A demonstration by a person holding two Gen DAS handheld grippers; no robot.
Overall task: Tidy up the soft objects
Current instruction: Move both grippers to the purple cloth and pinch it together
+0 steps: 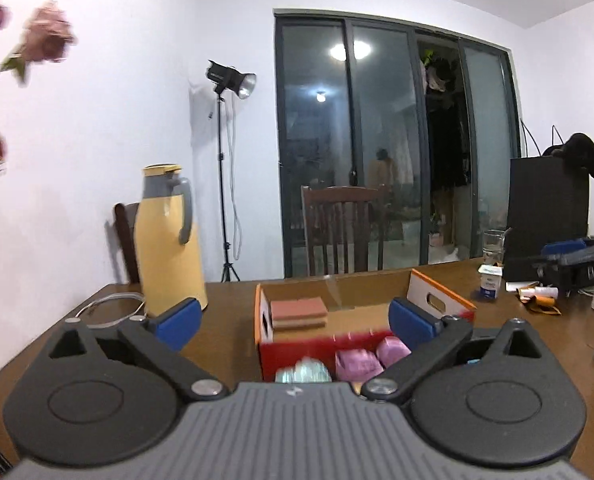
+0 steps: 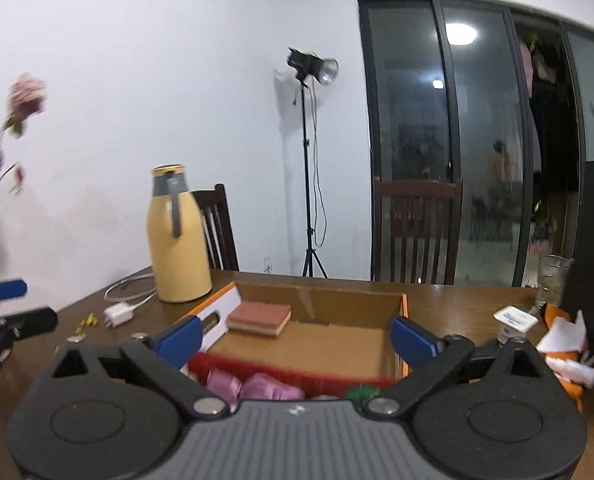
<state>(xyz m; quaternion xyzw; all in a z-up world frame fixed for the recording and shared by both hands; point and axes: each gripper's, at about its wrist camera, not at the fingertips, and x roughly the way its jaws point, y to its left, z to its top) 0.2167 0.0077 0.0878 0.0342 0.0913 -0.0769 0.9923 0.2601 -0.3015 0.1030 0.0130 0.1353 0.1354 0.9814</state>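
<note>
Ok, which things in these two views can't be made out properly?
- Pink bundles in the box: left view, blurred, partly behind the left tongs.
- Green item: right view, mostly hidden behind the right tongs.
- Flowers: both views, blurred, cut off at the left edge.

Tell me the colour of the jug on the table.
Yellow jug with grey handle, clearest in right wrist view.

Box [image 2: 321,340] interior mostly free (sponge [image 2: 259,318] rear-left)
</note>
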